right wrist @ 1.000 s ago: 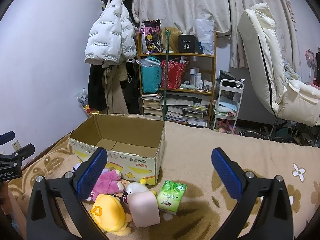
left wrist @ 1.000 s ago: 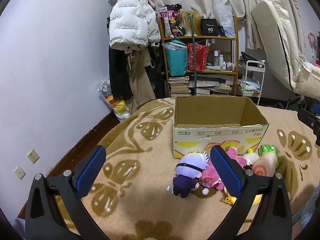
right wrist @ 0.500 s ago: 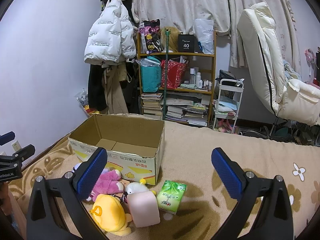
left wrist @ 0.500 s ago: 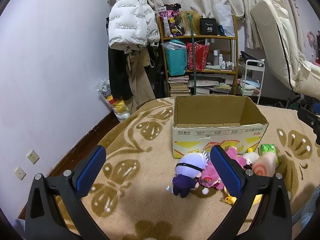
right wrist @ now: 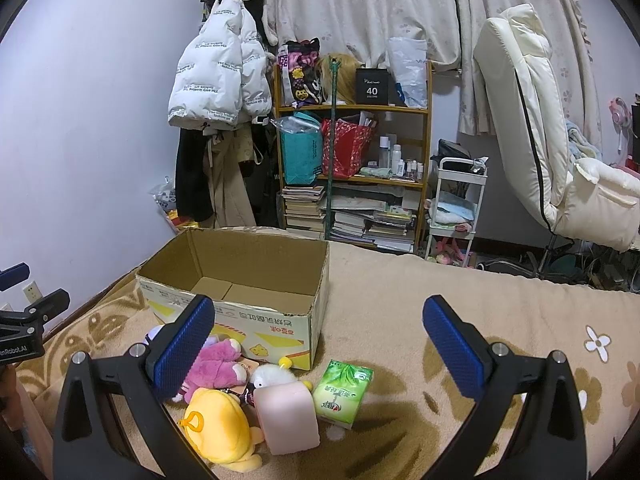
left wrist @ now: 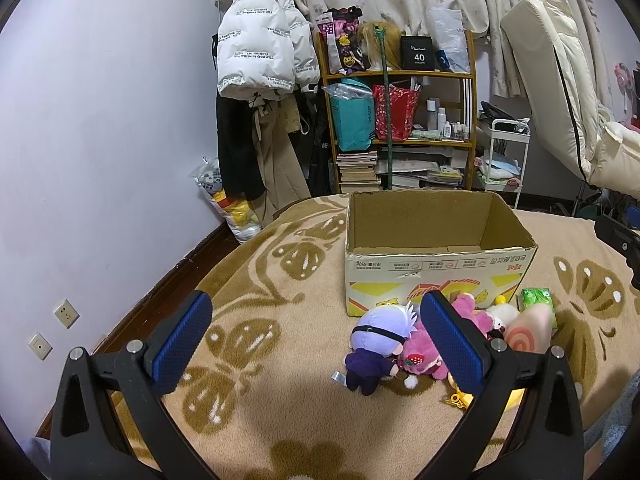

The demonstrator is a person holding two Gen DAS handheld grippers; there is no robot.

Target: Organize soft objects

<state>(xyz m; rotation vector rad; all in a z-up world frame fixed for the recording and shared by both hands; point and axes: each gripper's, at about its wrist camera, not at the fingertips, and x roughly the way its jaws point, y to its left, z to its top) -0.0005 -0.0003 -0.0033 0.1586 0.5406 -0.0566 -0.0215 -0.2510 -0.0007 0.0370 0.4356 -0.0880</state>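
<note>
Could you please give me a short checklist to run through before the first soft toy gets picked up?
1. Left gripper open and holding nothing: ok.
2. Right gripper open and holding nothing: ok.
3. Cardboard box open on top, with room inside: ok.
4. Purple doll uncovered and clear to grasp: ok.
5. Yellow plush clear to grasp: ok.
6. Green tissue pack apart from the toys: not ok, it rests against the pink block.
</note>
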